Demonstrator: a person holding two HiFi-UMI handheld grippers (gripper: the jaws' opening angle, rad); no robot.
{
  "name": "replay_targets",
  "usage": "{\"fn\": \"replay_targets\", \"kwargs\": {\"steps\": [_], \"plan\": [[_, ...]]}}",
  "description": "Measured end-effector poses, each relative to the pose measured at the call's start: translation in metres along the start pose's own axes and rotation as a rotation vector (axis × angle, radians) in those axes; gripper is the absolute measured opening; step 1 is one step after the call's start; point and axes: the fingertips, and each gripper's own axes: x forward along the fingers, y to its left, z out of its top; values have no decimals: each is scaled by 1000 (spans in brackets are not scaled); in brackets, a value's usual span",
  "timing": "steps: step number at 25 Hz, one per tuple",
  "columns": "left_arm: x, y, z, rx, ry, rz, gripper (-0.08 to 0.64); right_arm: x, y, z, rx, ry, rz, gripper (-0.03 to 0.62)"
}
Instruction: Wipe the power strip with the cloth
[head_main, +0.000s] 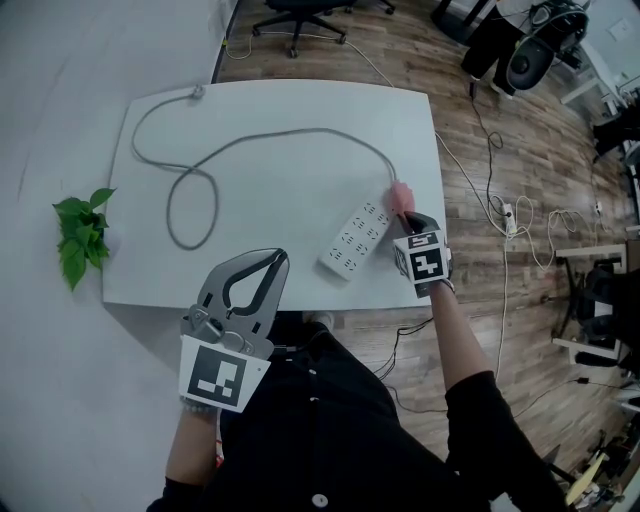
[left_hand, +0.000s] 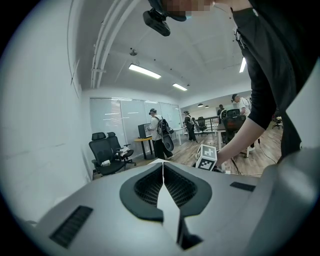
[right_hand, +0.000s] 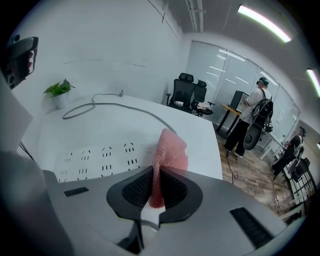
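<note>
A white power strip (head_main: 356, 238) lies near the front right of the white table (head_main: 270, 130), and its grey cord (head_main: 200, 175) loops off to the back left. My right gripper (head_main: 403, 213) is shut on a pink cloth (right_hand: 170, 152), which hangs just over the strip's cord end (right_hand: 107, 157). Whether the cloth touches the strip cannot be told. My left gripper (head_main: 262, 265) is held in front of the table edge, raised, jaws shut with nothing between them (left_hand: 162, 167).
A green plant (head_main: 82, 235) stands on the floor left of the table. Office chairs (right_hand: 192, 95) and cables lie on the wooden floor beyond the table. People stand in the background at the right.
</note>
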Motion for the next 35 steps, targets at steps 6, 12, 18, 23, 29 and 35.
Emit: {"fn": "replay_targets", "kwargs": {"steps": [6, 12, 18, 23, 29, 35], "plan": [[0, 0, -1, -5, -4, -7, 18, -3, 16, 0, -25, -3, 24, 49], [1, -3, -2, -8, 2, -14, 18, -9, 31, 2, -24, -14, 56, 49], [2, -4, -2, -5, -5, -22, 18, -14, 50, 1, -16, -23, 89, 49], [4, -9, -2, -7, -3, -33, 18, -20, 64, -1, 0, -32, 116, 49], [6, -10, -2, -9, -7, -41, 18, -26, 87, -3, -16, -40, 157, 49], [7, -14, 0, -4, -8, -48, 18, -35, 106, -8, -38, -44, 201, 49]]}}
